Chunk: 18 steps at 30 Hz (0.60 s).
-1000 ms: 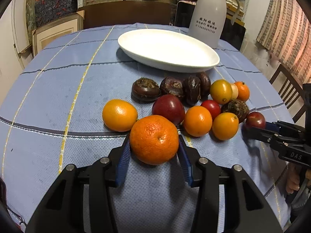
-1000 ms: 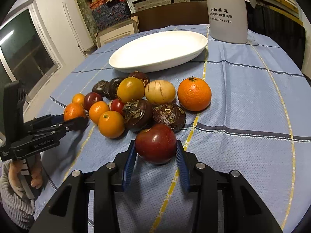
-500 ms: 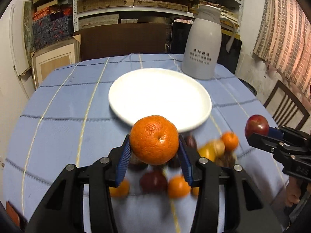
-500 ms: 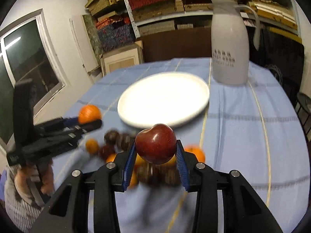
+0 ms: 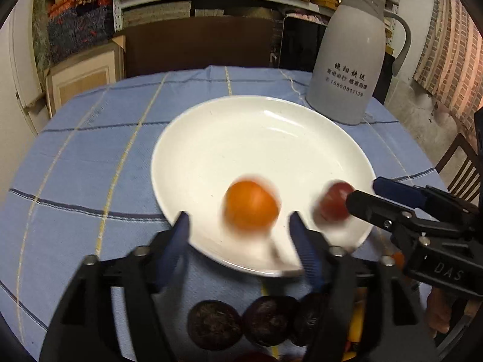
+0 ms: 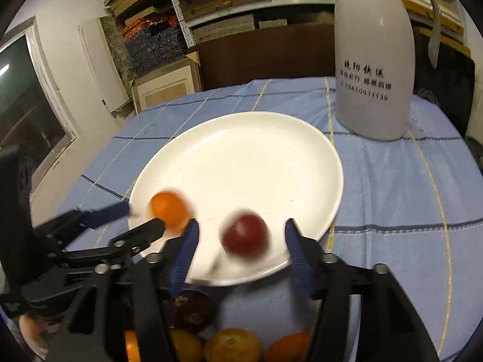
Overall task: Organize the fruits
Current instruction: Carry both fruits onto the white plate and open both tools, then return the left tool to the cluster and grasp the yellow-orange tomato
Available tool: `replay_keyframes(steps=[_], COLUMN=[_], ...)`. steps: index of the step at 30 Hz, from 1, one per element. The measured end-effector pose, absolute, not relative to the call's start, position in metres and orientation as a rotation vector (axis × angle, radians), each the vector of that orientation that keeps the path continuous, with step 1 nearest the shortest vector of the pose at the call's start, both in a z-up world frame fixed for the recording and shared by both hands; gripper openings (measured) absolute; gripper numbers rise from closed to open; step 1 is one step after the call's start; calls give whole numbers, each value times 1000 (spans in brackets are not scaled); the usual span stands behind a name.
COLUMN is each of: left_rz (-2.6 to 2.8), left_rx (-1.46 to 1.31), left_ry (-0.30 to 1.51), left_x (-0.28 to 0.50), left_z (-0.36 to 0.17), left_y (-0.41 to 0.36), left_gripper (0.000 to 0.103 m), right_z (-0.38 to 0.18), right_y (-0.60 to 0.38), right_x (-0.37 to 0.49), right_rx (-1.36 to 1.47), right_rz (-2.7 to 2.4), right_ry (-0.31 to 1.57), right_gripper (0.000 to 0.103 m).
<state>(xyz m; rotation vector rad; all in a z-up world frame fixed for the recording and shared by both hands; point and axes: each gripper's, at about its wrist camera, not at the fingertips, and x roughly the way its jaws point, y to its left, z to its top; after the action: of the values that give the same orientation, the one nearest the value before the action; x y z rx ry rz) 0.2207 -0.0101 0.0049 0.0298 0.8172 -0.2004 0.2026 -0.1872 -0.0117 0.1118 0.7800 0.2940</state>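
While both fruits blur over the plate (image 5: pixel 211 138):
Left gripper (image 5: pixel 240 235): jaws apart, orange (image 5: pixel 250 208) loose, plate's 6 o'clock.
Right gripper (image 6: pixel 241 244): spread, red fruit (image 6: pixel 246 235) free.
Handling: round, smooth, rolls; grip at widest girth.

Over the near edge of the white plate (image 5: pixel 256 150) the left claw (image 5: pixel 240 235) stands with its blue-padded jaws spread wide, and a blurred orange (image 5: pixel 250 209) lies between them, touching neither, against the plate's white. To the right, the right claw (image 5: pixel 368 193) reaches in over the plate's rim with its jaws apart, a blurred red fruit (image 5: pixel 332 203) just at their tips. On the blue checked cloth of the desk (image 5: pixel 75 181), dark brown fruits (image 5: pixel 241 324) sit just below the plate, and a white jug (image 5: pixel 350 60) with printed characters stands beyond its far right rim.
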Motion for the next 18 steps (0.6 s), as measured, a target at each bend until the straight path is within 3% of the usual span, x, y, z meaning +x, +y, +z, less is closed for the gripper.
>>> replay_keyframes(steps=[6,11,18], left_rz=[-188,-118,-28], left_rx=[21,12,-82], left_ry=[775,709,752], left_x=[200,168,123], left_z=[12,21,3], left_y=[0,23,69], left_gripper=[77,89,91], right_z=[-4,-4,-14], right_y=[-196,-208,-242], right_x=[180,145,99], right_rx=[126,136,240], right_rz=[296,258,216], right_ry=[732,687,666], right_gripper=[61,75,83])
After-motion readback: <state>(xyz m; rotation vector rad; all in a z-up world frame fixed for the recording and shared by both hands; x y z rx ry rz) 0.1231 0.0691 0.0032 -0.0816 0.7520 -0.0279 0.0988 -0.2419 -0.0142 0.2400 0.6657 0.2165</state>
